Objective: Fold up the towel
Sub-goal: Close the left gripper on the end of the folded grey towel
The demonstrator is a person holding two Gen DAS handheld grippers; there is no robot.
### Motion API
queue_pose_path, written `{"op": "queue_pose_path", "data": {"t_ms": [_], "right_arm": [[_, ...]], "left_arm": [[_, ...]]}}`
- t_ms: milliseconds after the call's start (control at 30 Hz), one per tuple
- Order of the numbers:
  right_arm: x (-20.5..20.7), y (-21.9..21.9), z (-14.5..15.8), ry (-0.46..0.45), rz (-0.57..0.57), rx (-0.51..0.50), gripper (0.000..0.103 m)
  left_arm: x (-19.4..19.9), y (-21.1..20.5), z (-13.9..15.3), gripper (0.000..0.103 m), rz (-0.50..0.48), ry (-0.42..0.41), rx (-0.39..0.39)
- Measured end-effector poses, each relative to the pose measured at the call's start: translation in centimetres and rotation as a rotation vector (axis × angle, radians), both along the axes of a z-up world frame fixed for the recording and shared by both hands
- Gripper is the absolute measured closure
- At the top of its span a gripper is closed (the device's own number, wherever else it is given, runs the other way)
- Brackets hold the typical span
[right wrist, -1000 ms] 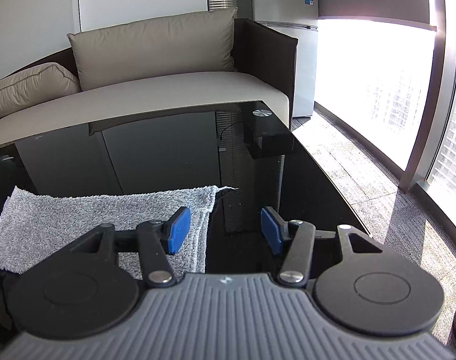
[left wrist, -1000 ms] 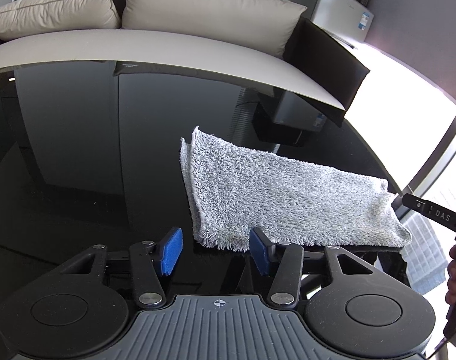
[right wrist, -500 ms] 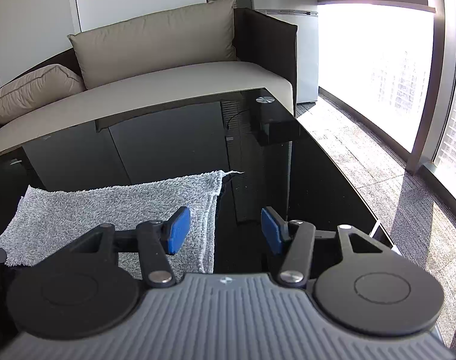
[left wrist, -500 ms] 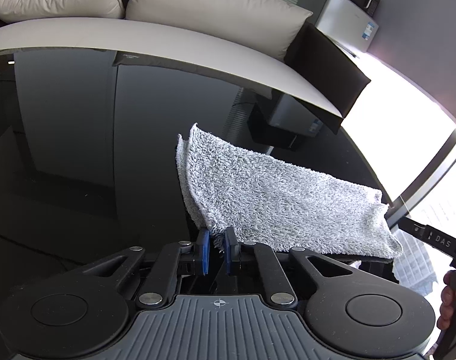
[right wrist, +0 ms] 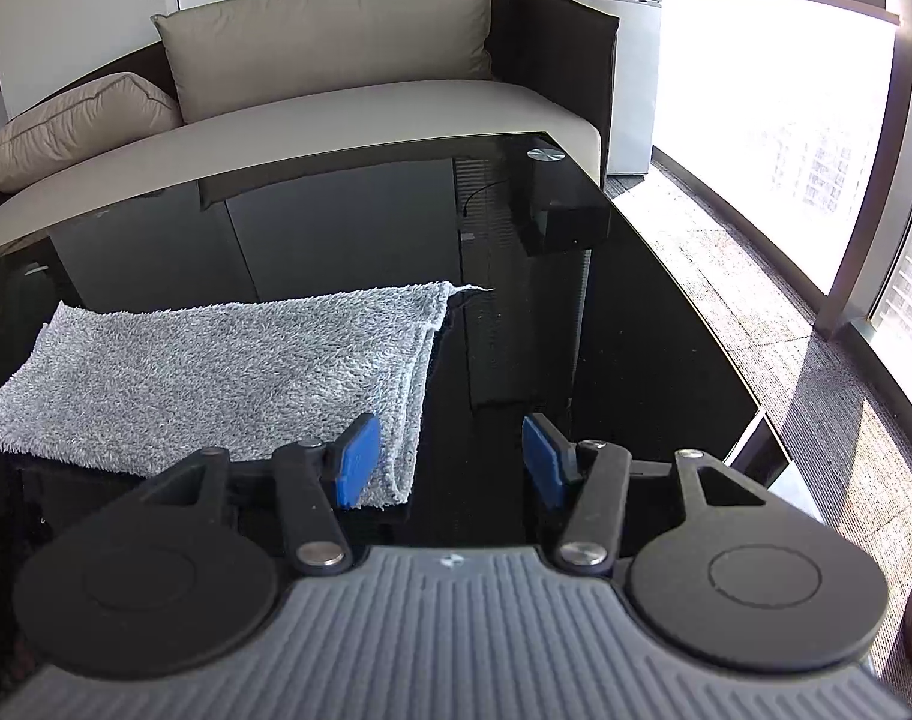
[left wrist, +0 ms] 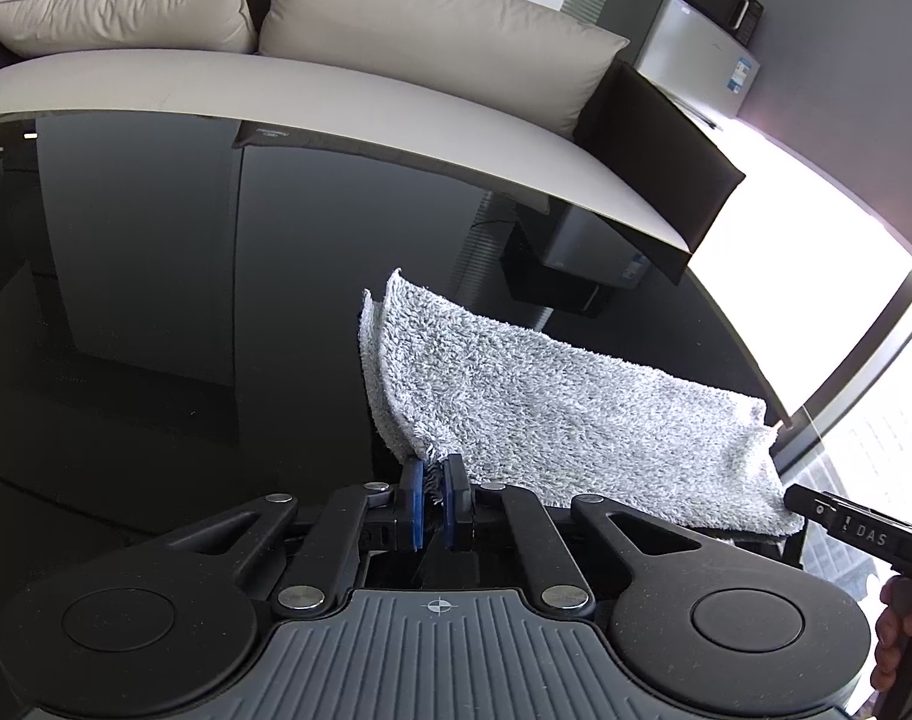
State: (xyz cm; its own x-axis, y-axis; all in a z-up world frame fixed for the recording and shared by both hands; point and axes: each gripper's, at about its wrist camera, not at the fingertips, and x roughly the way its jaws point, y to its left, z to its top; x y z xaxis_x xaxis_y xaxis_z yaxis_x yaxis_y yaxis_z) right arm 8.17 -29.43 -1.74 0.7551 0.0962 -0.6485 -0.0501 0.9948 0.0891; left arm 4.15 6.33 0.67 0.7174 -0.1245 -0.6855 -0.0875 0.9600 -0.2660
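Leftmost, left gripper (left wrist: 433,501): blue pads pinched nearly together on the near left corner of the grey towel (left wrist: 552,414), fringe caught between them, that corner lifted slightly off the black glass table (left wrist: 156,330). Towel is folded in layers, lying flat on the table's right half; two layer edges show at its far left corner. It runs rightward to the table's right edge area. Right wrist view: towel (right wrist: 216,372) sits left of centre, stacked fold edges on its right side, a loose thread sticking out at the far right corner. Right gripper (right wrist: 450,459): pads spread wide, gripping nothing; its left pad (right wrist: 357,462) hovers over the towel's near right corner, right pad (right wrist: 540,456) over bare glass. Cannot tell if the left pad touches the cloth. Behind the table, beige sofa (right wrist: 360,102) with cushions; silver fridge (right wrist: 630,60) to its right; bright window (right wrist: 816,138) far right.
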Motion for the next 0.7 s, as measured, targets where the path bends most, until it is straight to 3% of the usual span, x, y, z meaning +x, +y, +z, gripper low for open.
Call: {"op": "queue_pose_path", "data": {"t_ms": [700], "right_arm": [[0.1,-0.4,-0.2,0.028,0.002,-0.01,0.048]], "left_arm": [[0.9,-1.9,1.8,0.097,-0.031,-0.062,0.008]]}}
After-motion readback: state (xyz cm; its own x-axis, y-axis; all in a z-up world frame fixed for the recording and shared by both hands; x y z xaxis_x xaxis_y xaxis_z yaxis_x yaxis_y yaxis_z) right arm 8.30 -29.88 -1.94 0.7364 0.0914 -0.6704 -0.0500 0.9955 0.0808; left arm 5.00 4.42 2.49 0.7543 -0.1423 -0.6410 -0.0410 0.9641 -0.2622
